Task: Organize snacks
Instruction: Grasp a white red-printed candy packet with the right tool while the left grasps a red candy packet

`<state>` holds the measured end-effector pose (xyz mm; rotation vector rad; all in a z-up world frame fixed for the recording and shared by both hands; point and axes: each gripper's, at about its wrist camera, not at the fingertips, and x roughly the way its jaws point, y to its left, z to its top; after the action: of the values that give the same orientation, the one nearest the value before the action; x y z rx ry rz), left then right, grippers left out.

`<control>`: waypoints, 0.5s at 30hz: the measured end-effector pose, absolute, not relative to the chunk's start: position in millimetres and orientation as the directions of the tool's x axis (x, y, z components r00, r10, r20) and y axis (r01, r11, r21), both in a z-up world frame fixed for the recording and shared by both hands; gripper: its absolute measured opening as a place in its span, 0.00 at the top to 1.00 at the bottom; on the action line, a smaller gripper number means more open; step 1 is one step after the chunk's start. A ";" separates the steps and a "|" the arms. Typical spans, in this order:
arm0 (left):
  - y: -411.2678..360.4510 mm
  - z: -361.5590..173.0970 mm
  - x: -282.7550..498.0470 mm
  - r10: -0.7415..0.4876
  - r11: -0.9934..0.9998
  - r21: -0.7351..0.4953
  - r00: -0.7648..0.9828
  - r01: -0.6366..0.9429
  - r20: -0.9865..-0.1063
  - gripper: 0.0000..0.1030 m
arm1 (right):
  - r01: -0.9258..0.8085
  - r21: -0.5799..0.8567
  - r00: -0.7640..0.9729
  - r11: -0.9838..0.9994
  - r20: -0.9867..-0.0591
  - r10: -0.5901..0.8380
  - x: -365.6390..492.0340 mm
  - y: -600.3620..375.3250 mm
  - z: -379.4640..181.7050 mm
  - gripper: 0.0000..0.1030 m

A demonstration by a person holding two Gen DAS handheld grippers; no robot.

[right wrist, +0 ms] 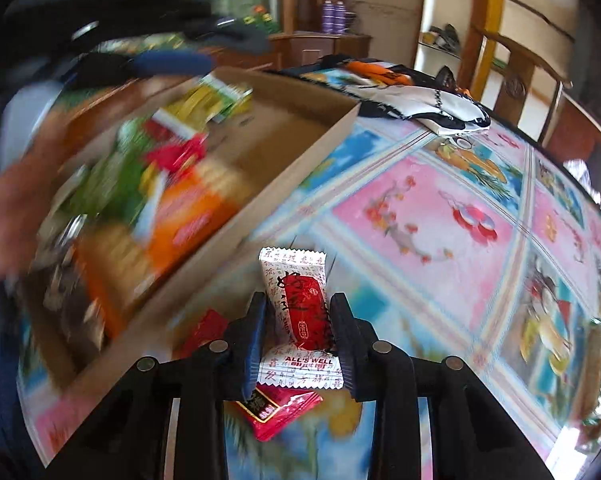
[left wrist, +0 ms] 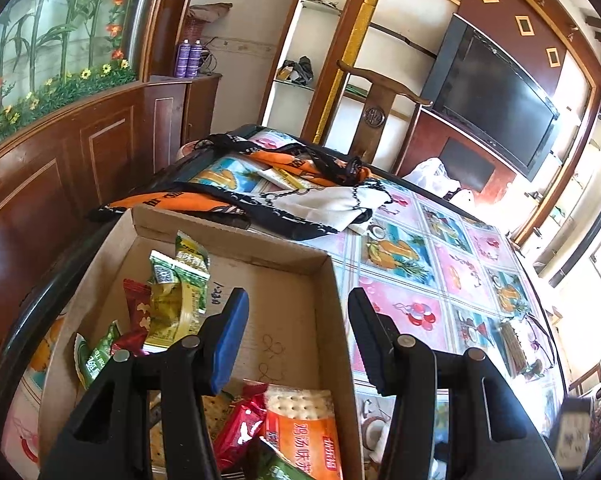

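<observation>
A shallow cardboard box [left wrist: 332, 288] sits on the table and holds several snack packets: green packets [left wrist: 176, 300], a red one [left wrist: 136, 308] and an orange cracker pack [left wrist: 300, 428]. My left gripper [left wrist: 298, 340] is open and empty above the box's right side. In the right wrist view my right gripper [right wrist: 298, 336] is shut on a white and red candy packet [right wrist: 300, 304], held above the table to the right of the box [right wrist: 284, 172]. Two red packets [right wrist: 280, 412] lie on the table under it. The box contents are blurred in this view.
A patterned scarf [left wrist: 300, 196] lies on the flowered tablecloth [left wrist: 420, 280] beyond the box. A wooden chair [left wrist: 380, 108] stands at the far edge. A white plastic bag [left wrist: 432, 176] sits at the far right. A wooden cabinet [left wrist: 80, 160] runs along the left.
</observation>
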<state>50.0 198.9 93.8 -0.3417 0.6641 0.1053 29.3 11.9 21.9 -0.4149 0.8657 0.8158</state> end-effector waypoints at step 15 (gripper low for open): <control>101.2 107.0 8.4 -0.364 0.931 -0.223 0.707 0.289 -0.606 0.51 | -0.354 0.314 0.498 0.881 -0.734 0.462 68.2 -163.7 25.9 0.69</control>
<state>8.4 101.2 107.0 -0.1150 0.6966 -0.3635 68.2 -163.7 25.9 0.1278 0.9265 0.4951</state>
